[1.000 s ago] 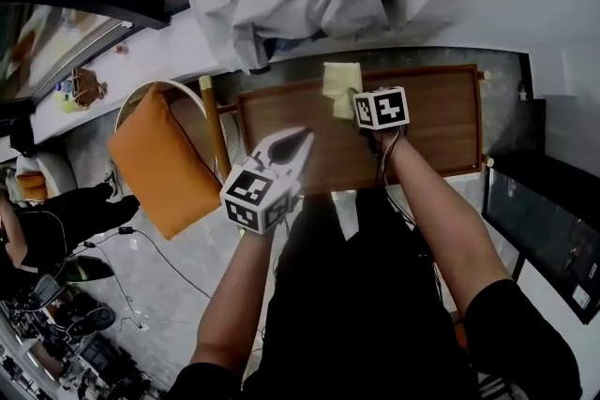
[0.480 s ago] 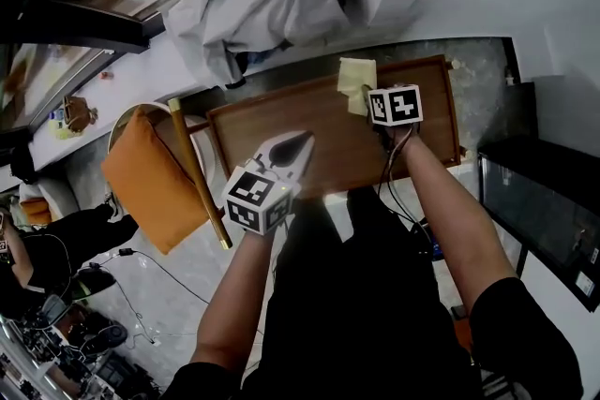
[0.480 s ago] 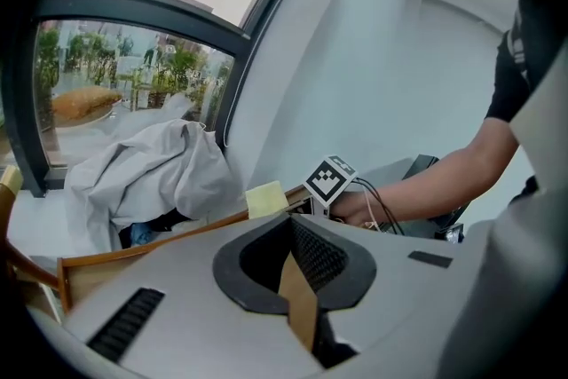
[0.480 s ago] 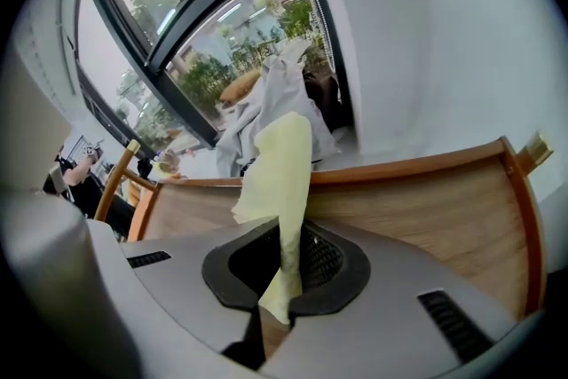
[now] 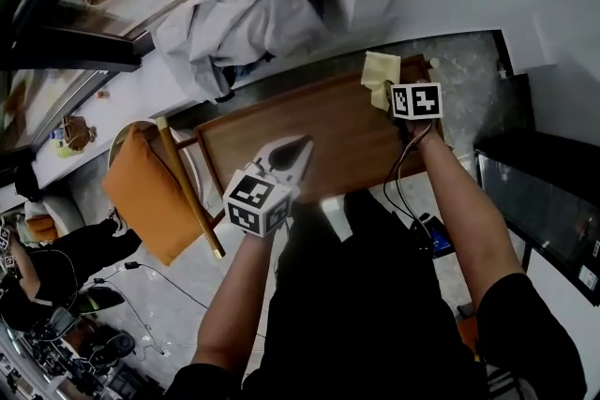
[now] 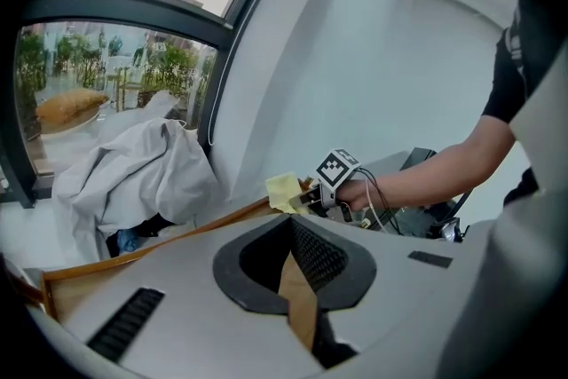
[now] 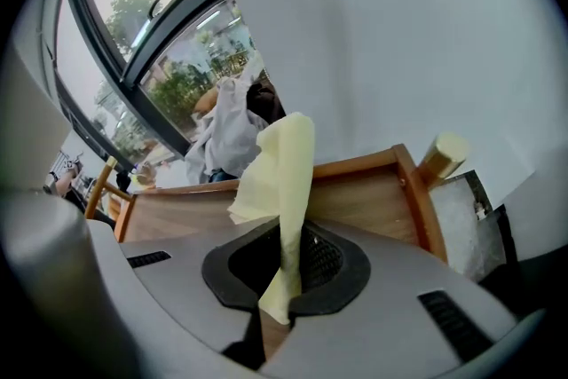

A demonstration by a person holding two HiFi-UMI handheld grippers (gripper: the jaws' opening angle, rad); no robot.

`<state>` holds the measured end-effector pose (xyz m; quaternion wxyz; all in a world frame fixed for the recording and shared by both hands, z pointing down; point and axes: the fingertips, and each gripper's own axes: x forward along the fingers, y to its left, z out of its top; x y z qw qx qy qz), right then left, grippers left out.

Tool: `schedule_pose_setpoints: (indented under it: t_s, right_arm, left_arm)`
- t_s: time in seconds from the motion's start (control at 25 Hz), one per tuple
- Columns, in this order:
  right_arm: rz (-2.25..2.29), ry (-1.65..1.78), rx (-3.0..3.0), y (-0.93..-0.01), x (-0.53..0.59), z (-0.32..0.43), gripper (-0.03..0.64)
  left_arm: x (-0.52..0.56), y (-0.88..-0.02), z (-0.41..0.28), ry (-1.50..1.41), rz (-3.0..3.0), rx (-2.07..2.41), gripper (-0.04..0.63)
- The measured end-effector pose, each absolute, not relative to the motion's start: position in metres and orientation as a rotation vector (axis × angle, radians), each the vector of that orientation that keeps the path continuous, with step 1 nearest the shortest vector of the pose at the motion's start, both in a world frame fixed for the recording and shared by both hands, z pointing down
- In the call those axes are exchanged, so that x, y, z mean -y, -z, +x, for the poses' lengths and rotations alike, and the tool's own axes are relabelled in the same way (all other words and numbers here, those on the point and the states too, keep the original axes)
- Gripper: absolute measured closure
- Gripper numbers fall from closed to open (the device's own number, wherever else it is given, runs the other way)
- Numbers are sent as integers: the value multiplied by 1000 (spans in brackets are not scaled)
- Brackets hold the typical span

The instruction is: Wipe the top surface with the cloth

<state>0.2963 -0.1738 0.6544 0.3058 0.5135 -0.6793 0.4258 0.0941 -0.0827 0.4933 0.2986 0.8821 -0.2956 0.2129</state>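
Moved: right gripper [image 5: 392,96] and cloth [image 5: 379,72] now sit at the far right corner of the counter [image 5: 328,122]; a second ago they were midway along its far edge.
Counter: wooden, rimmed, long axis left to right across the head view; no wipe marks show.
Left gripper [image 5: 298,148]: hovers over the near middle, fingers together, nothing between them.
Right gripper: fingers clamped on the cloth.
Cloth: pale yellow folded strip; long axis runs along the fingers, free end pointing away from the person toward the wall; contact with the wood cannot be told.
Progress: probably mid-wipe, with the far edge covered and the middle and near side seemingly left.
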Motion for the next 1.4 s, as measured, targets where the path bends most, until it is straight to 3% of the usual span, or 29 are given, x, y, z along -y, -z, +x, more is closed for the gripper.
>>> schedule_pose_setpoints:
  t_s: [0.36,0.84,1.08,1.4]
  right_arm:
    - [1498,-1124,1693,-649,176,354,584]
    - [1697,-1083,1560,-636,170,375,584]
    - [1638,-1104,1723,-615,163,293,584]
    - [1311,-1101,1971,-609,139,112,584]
  left_arm:
    - [86,-487,104,-572,2355,792,583]
    - [82,-480,79,-548,2349,837,583]
    - [82,-471,29,-523,2324,931,584]
    - [63,-459,-61,-499,2288,1068,583]
